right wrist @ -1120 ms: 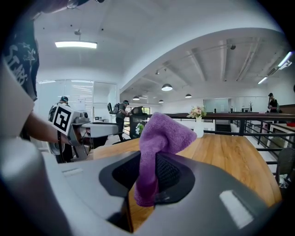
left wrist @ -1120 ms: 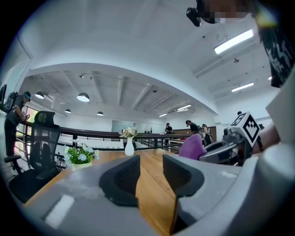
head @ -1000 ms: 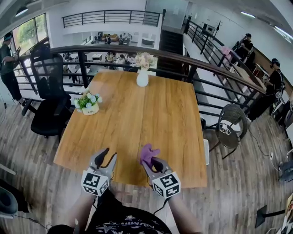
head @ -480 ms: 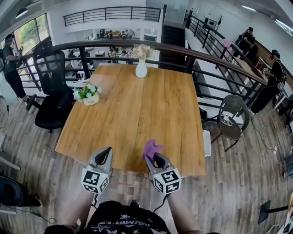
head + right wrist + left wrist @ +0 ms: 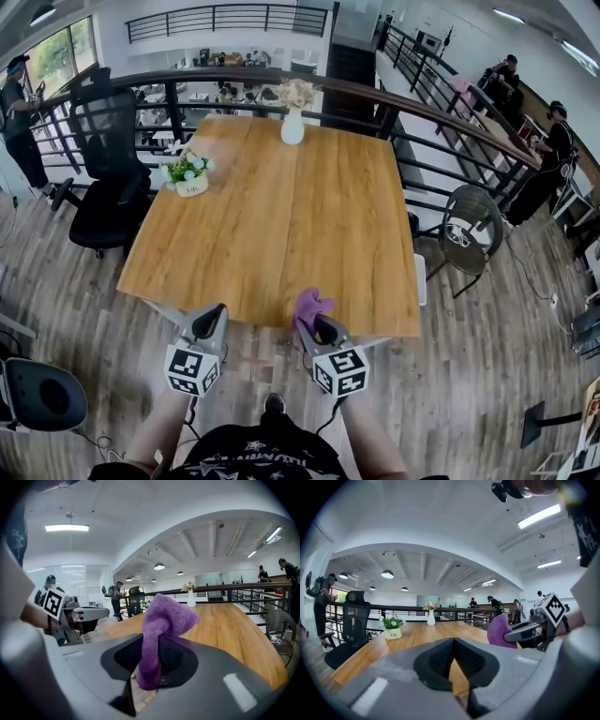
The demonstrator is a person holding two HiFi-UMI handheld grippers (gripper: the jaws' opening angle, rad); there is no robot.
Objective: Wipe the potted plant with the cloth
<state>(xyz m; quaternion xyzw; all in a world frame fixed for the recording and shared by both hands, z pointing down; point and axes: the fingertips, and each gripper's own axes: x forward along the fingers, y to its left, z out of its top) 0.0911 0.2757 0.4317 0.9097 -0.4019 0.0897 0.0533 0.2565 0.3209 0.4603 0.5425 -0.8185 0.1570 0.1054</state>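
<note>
The potted plant (image 5: 187,174), green leaves and pale flowers in a small cream pot, stands near the far left edge of the wooden table (image 5: 281,225); it also shows in the left gripper view as the potted plant (image 5: 393,627). A purple cloth (image 5: 307,307) sticks up from my right gripper (image 5: 315,323), whose jaws are shut on it; the same cloth (image 5: 161,620) fills the right gripper view. My left gripper (image 5: 210,321) is shut with nothing in it, at the table's near edge. In the left gripper view the left gripper (image 5: 453,645) points along the tabletop.
A white vase of flowers (image 5: 292,124) stands at the table's far edge by a dark railing (image 5: 394,112). A black office chair (image 5: 108,187) sits left of the table, a round wire chair (image 5: 469,234) to its right. People stand in the background.
Both grippers have drawn back toward me, from over the tabletop to its near edge. The left gripper's jaws have closed. The cloth stays in the right gripper.
</note>
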